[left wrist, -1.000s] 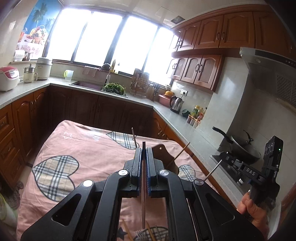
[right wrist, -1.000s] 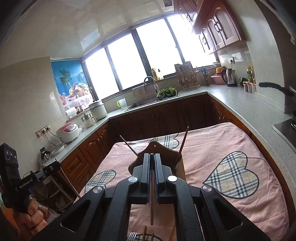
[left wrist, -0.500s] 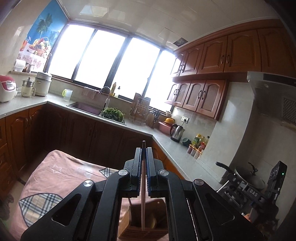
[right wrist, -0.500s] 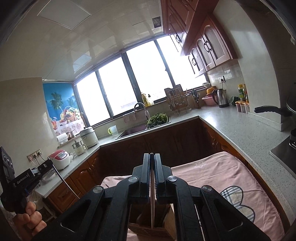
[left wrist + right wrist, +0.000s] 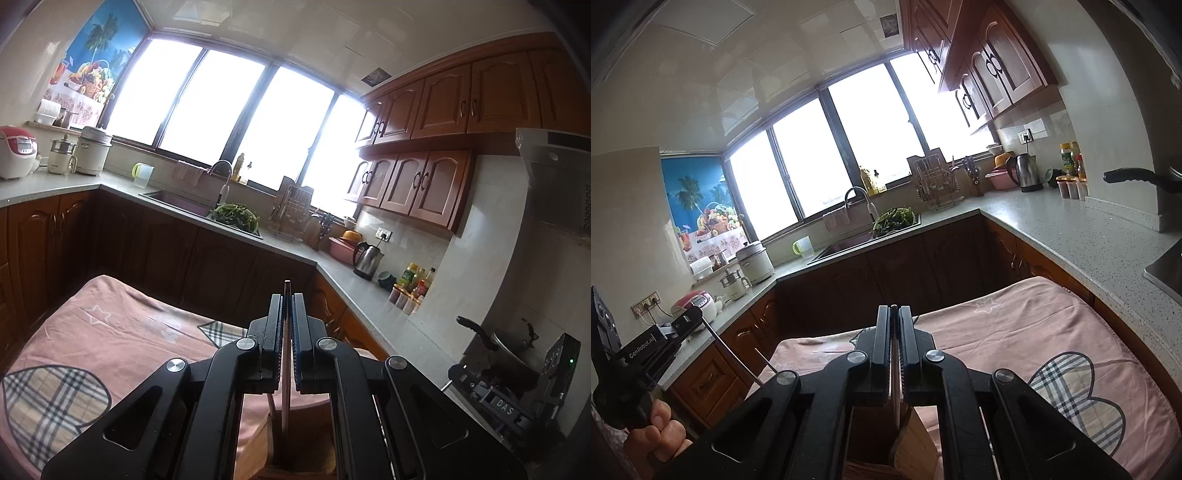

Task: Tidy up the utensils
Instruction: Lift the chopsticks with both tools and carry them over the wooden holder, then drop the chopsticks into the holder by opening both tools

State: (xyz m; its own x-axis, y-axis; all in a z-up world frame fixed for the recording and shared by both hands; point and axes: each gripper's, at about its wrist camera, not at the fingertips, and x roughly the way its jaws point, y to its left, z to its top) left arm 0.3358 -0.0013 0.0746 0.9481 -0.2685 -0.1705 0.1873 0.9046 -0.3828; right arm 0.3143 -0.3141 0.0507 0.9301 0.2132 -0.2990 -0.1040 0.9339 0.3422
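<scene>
- Chopstick point(image 5: 286, 373) sits clamped between the jaws of my left gripper point(image 5: 286, 295), its top poking just past the fingertips and its lower end hanging down toward the wooden utensil holder point(image 5: 280, 458) directly beneath
- A second ago that same view looked down across the whole pink tablecloth point(image 5: 122, 339) with the holder standing out ahead of me; now only the far end of the cloth shows and the holder lies under my jaws, so I have lifted, levelled out and carried the stick over the box
- From the right wrist view my left gripper shows at the far left edge with a thin stick slanting down from it toward the holder, which fits that reading
- Moving right, my right gripper point(image 5: 894, 308) is likewise shut on its own chopstick point(image 5: 895, 387), held upright, with the lower end reaching into the open compartment of the utensil holder point(image 5: 871, 435)
- That view too has swung up from the table toward the windows point(image 5: 871, 147) and sink counter point(image 5: 1071, 236) since a second ago
- My judgement: both sticks are now lined up over the holder, so what remains is to lower and let go; I cannot tell whether either tip already touches the bottom
</scene>
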